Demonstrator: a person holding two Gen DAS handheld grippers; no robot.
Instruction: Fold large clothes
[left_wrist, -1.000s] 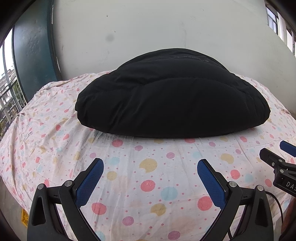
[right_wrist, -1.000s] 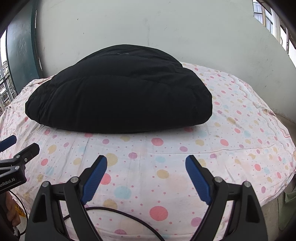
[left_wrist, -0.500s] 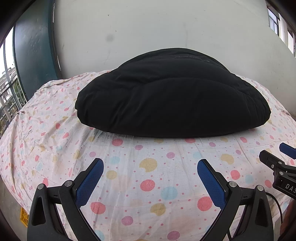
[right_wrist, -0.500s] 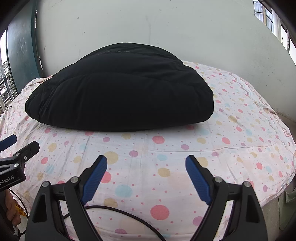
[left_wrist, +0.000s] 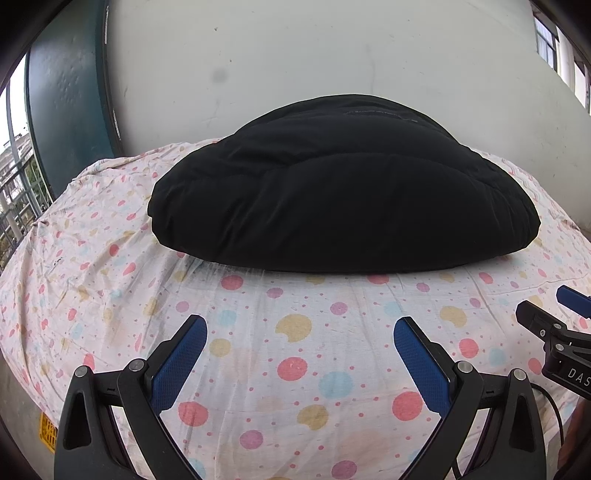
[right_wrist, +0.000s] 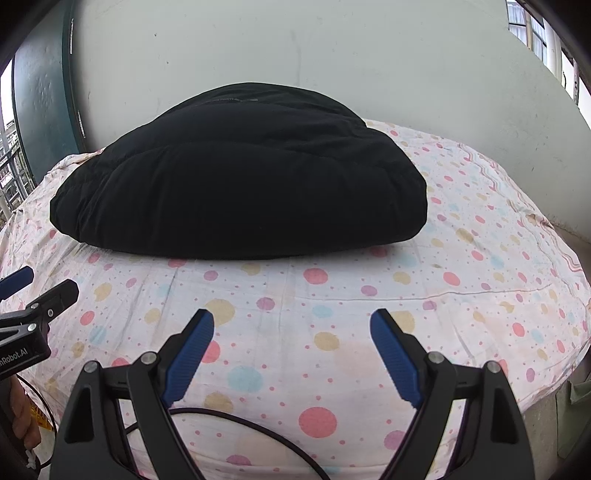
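Lying folded on the dotted sheet (left_wrist: 295, 332), black jacket (left_wrist: 343, 192).

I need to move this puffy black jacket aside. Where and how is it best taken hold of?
Probably the black jacket's near edge, where its rounded bulk meets the polka-dot sheet. Come in low from the front, the left gripper and right gripper each pinching toward one near corner; both are open and empty.

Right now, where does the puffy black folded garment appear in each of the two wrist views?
Left wrist view: the puffy black folded garment lies centre, slightly right, on the polka-dot bedsheet.
Right wrist view: the garment sits left of centre.
Shared landmark: the pale wall directly behind it.
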